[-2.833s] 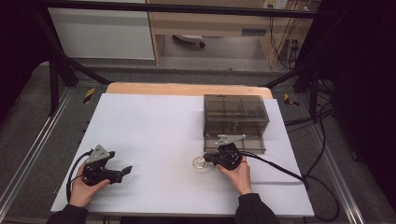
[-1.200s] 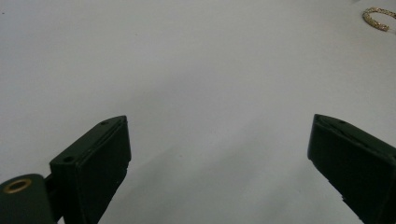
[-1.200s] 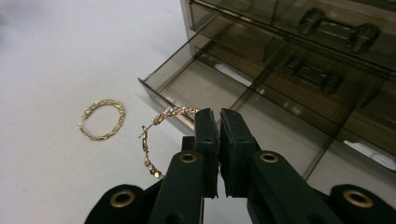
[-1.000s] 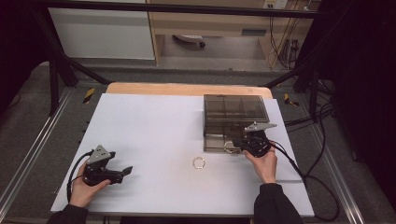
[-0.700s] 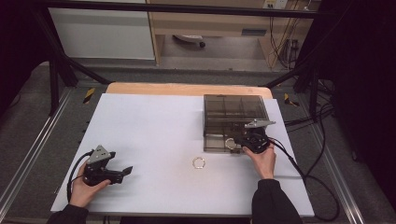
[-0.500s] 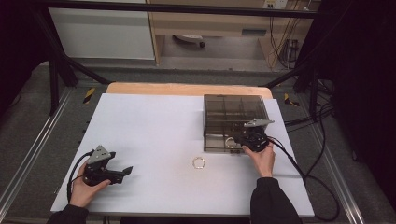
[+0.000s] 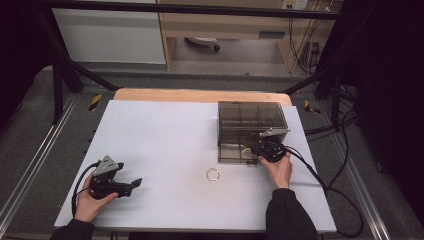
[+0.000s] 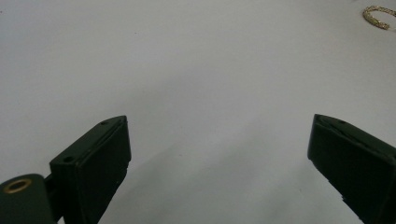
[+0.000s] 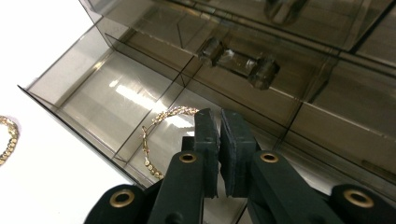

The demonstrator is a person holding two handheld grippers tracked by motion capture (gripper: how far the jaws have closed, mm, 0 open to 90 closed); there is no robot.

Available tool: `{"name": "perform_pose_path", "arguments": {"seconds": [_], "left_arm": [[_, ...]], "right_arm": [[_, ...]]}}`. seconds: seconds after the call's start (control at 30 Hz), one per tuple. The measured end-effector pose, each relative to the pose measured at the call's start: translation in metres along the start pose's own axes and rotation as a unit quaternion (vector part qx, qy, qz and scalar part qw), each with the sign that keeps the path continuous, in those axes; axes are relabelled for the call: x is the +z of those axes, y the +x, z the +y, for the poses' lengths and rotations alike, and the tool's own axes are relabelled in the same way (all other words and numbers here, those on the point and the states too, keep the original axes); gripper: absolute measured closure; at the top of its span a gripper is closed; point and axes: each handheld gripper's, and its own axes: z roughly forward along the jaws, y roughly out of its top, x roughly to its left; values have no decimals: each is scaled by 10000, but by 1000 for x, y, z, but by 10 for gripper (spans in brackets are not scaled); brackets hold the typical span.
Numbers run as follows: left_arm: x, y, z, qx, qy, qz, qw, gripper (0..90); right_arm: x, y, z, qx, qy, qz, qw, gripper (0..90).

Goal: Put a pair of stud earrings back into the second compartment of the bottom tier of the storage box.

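High view takes in the whole desk (image 7: 165, 125), a white sheet over a wooden top whose far edge shows as a tan strip. A smoky plastic box (image 7: 252, 131) sits toward the far right corner, its lid standing open and its near tray facing the person. The right gripper (image 7: 264, 150) hangs at the box's near right corner, over the tray, with the hand behind it and its cable trailing off toward the right edge. A gold bracelet (image 7: 213, 174) lies loose on the sheet, just off the box's near left corner, apart from it. The left gripper (image 7: 131, 184) rests near the near left corner, well apart from everything; the wide middle and left of the desk lie bare around it.

Right gripper view brings detail the overhead picture blurs: the two jaws stand pressed nearly together, and just left of their tips a second gold bracelet (image 9: 161, 133) lies in a tray compartment (image 9: 154, 140) by a divider. Whether the pads pinch its end I cannot tell. The loose bracelet (image 9: 8, 140) peeks in at the left, outside the box wall.

Left gripper view shows its jaws wide apart over plain white sheet, with the loose bracelet (image 8: 379, 16) far off.
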Motion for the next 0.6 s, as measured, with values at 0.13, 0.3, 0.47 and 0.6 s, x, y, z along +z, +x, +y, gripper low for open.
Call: {"name": "perform_pose_path", "arguments": {"seconds": [0.13, 0.3, 0.47, 0.6], "left_arm": [[0, 0, 0, 7, 5, -3, 10000, 57], [0, 0, 0, 3, 9, 3, 10000, 57], [0, 0, 0, -2, 3, 0, 10000, 57], [0, 0, 0, -1, 5, 7, 10000, 57]], "right_arm": [[0, 1, -1, -42, 8, -3, 10000, 856], [-5, 2, -1, -80, -101, 10, 9999, 813], [-18, 6, -3, -169, -323, 98, 9993, 697], [-26, 9, -6, -189, -429, 150, 9988, 619]]}}
